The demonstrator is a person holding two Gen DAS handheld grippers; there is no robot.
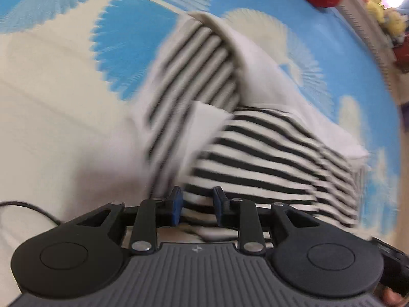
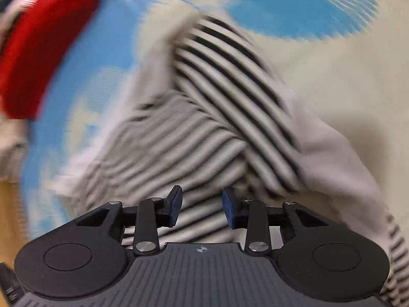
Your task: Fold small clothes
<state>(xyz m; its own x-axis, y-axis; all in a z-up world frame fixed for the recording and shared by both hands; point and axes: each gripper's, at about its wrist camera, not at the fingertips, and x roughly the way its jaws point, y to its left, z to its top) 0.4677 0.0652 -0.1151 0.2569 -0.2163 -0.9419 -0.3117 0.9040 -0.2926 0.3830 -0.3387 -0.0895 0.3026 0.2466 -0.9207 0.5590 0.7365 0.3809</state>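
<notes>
Garment: a small black-and-white striped top (image 1: 255, 158) with plain white panels lies on a blue-and-cream patterned sheet (image 1: 122, 58), partly folded over itself.
Long axis, left wrist view: the folded body runs from about 7 o'clock to 4 o'clock just above the gripper, while a striped sleeve (image 1: 194, 71) reaches up toward 12 o'clock, its white cuff at the far end.
Long axis, right wrist view: one striped band (image 2: 230, 81) slants from 11 o'clock down to 4 o'clock, crossing over a paler striped layer (image 2: 163, 153) that fans toward 8 o'clock.
Look: bold dark stripes on the outer face, faded grey ones where the inside shows (both views are smeared, so seams are unclear).
Left gripper (image 1: 196, 204): jaws apart, striped cloth lying between the blue pads (image 1: 177, 206); whether they press it I cannot tell.
Right gripper (image 2: 202, 204): jaws apart over the pale striped layer, pads clear of it.
Surroundings: a red cushion (image 2: 43, 46) at 10 o'clock in the right view; soft toys (image 1: 388, 18) at 2 o'clock in the left.
</notes>
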